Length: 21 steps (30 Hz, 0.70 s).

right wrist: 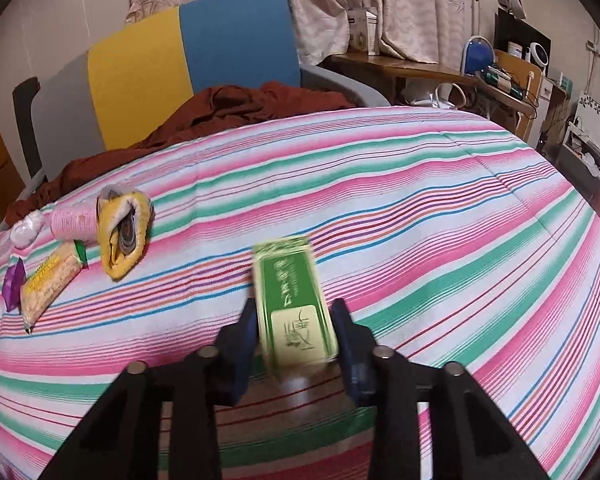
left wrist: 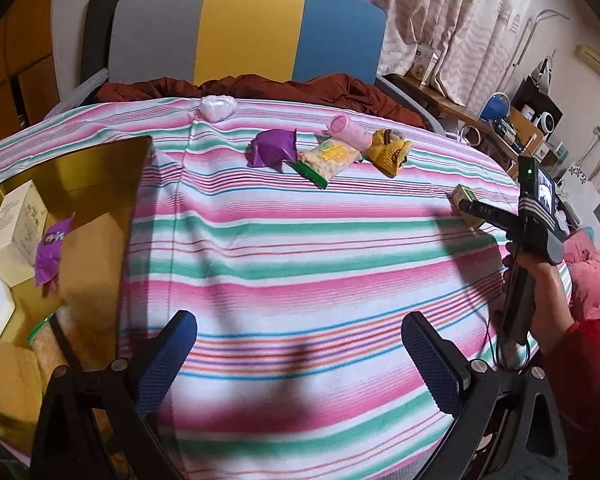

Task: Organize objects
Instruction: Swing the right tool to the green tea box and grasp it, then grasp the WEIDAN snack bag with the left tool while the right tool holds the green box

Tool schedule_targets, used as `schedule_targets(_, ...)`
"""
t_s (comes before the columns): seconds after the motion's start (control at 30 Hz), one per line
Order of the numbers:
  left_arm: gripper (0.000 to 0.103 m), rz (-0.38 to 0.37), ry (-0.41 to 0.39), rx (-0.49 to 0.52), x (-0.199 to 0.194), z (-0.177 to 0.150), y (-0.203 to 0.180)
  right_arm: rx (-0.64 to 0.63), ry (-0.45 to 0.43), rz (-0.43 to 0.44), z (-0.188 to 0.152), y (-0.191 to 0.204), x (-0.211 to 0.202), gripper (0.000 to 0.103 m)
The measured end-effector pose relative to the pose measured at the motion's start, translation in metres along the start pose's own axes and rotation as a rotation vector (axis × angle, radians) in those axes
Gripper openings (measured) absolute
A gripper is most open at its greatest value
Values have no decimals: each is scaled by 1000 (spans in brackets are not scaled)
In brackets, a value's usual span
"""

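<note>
Green box (right wrist: 294, 304) motion-blurred, its print unreadable

**Stripes, purple, yellow, green**

The blanket (left wrist: 300, 248) is striped pink, white and green, with thin blue and red lines. On it lie a purple wrapper (left wrist: 272, 148), a pink roll (left wrist: 350, 130), a yellow cloth (left wrist: 392, 152) and a green-and-cream box (right wrist: 294, 300). The pads (left wrist: 166, 364) are blue, the tray (left wrist: 96, 168) gold, the chair (left wrist: 252, 28) grey, yellow and blue
</note>
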State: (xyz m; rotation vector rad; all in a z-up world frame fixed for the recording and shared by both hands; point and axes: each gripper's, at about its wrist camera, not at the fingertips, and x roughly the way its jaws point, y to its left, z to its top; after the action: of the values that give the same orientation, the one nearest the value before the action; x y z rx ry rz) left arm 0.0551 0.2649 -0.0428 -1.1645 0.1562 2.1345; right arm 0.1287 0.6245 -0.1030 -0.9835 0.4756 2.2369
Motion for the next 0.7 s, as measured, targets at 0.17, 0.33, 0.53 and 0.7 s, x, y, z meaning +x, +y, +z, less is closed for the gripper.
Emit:
schedule_targets(0.17, 103, 10, 12, -11, 16, 18, -4, -60, -10, 22, -4, 14, -1, 31)
schedule_targets(0.33, 103, 28, 9, 26, 37, 46, -15, -61, -16, 80, -12, 22, -5, 31)
schedule_targets(0.53, 103, 29, -9, 128, 74, 94, -42, -43, -30, 99, -15, 21, -7, 31)
schedule_targets(0.7, 103, -5, 11, 202, 117, 132, -63, -21, -42, 94, -16, 18, -8, 31)
